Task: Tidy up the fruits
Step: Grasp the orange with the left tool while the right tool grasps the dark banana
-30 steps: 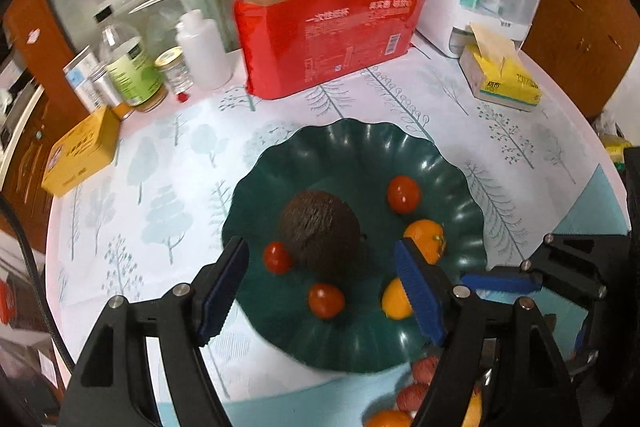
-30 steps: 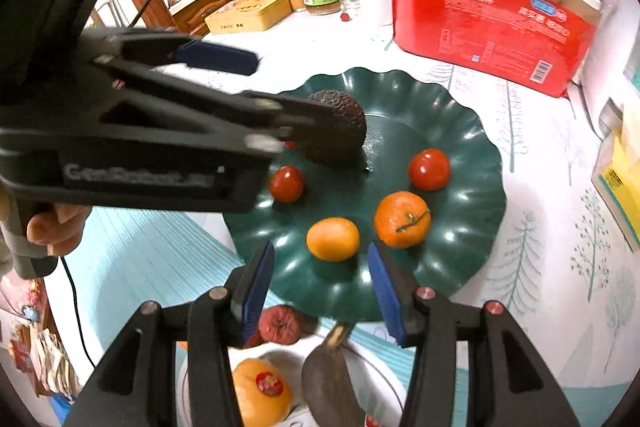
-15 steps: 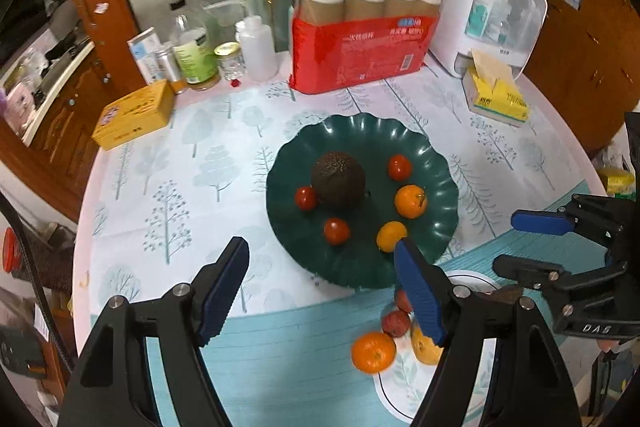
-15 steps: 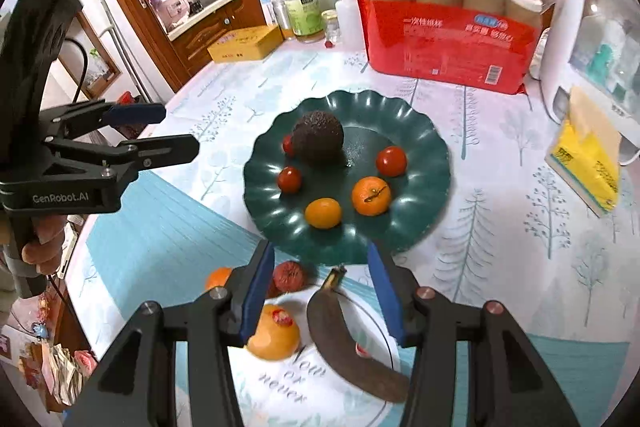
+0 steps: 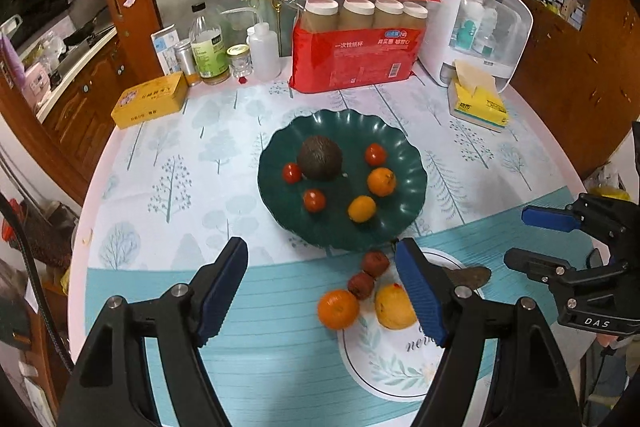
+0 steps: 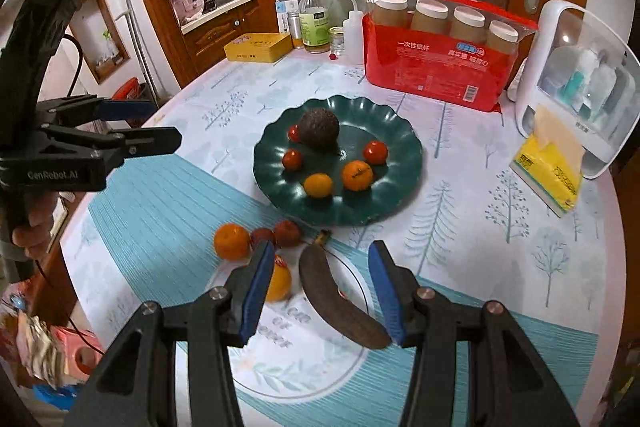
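Dark, soft banana (image 6: 340, 301) lies just in front of the green plate (image 6: 400, 195), beside loose oranges. We judge it bruisable, so grip mid-body. Right gripper (image 6: 326, 297) and left gripper (image 5: 322, 297) both gape empty.

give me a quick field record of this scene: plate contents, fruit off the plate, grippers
plate: green scalloped plate at table centre
on plate: dark avocado, three small red tomatoes, two orange citrus
off plate, near side: orange, two dark red fruits, yellow-orange fruit, overripe brown banana
left gripper: open, empty, above the table's near side
right gripper: open, empty, fingers either side of the banana in view
back of table: red cup pack, yellow tissue pack
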